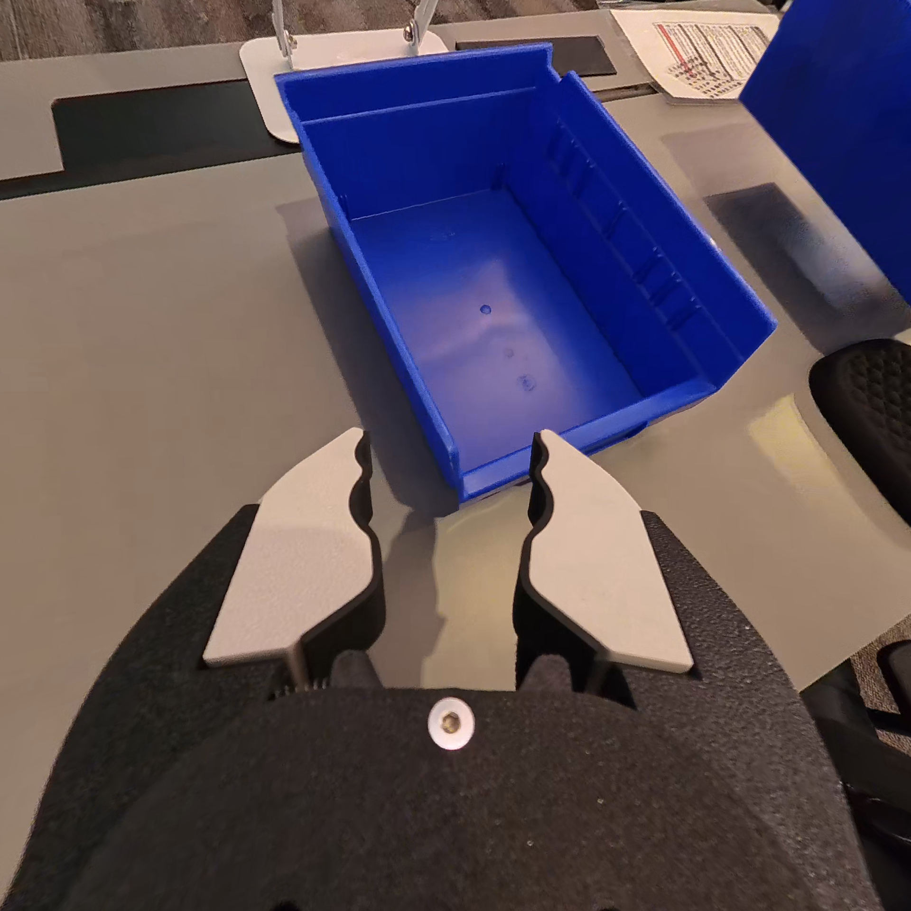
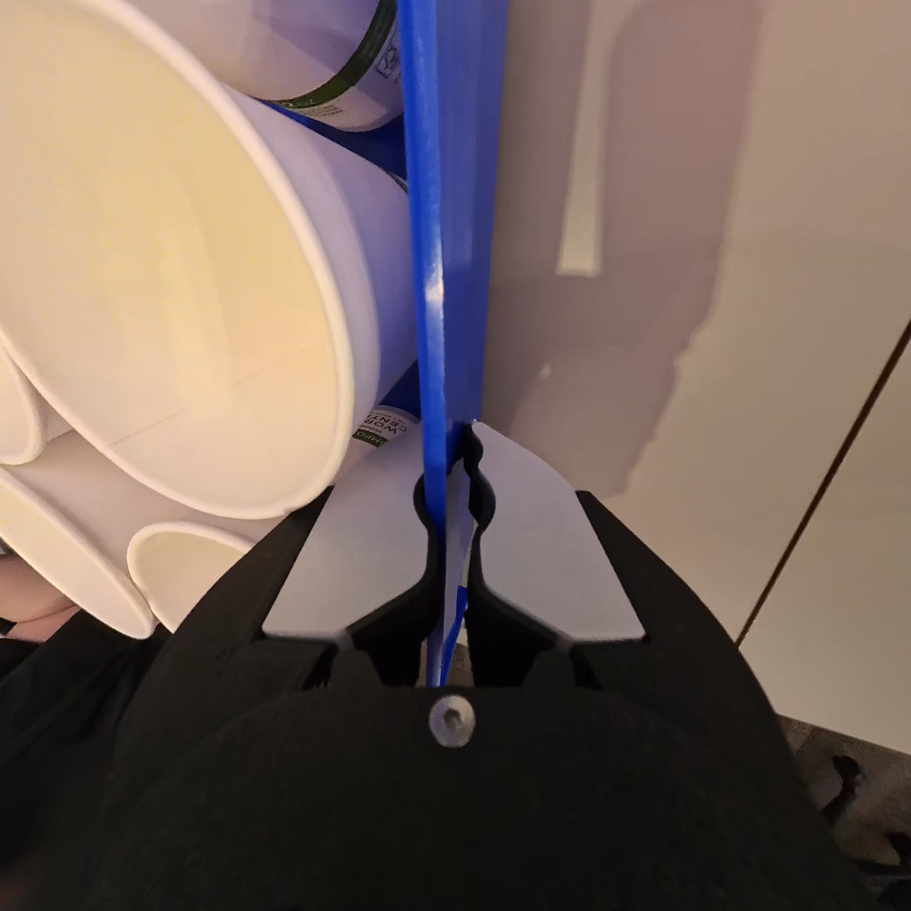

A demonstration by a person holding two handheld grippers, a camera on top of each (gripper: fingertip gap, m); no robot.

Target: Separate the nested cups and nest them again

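Note:
In the left wrist view, an empty blue bin (image 1: pixel 498 276) sits on the grey table just beyond my left gripper (image 1: pixel 451 451), which is open and empty near the bin's front corner. A second blue bin (image 1: pixel 838 138) shows at the upper right, lifted and tilted. In the right wrist view, my right gripper (image 2: pixel 456 493) is shut on that bin's blue side wall (image 2: pixel 443 222). Several white paper cups (image 2: pixel 162 256) lie on their sides inside it, mouths towards the camera; some carry green and white labels (image 2: pixel 379 434).
A white stand base (image 1: pixel 276 88) and black mats (image 1: pixel 148 128) lie behind the empty bin. A printed sheet (image 1: pixel 700 49) lies at the back right. A black mesh chair (image 1: pixel 872 409) stands off the table's right edge. Pale table surface (image 2: pixel 739 246) lies right of the held wall.

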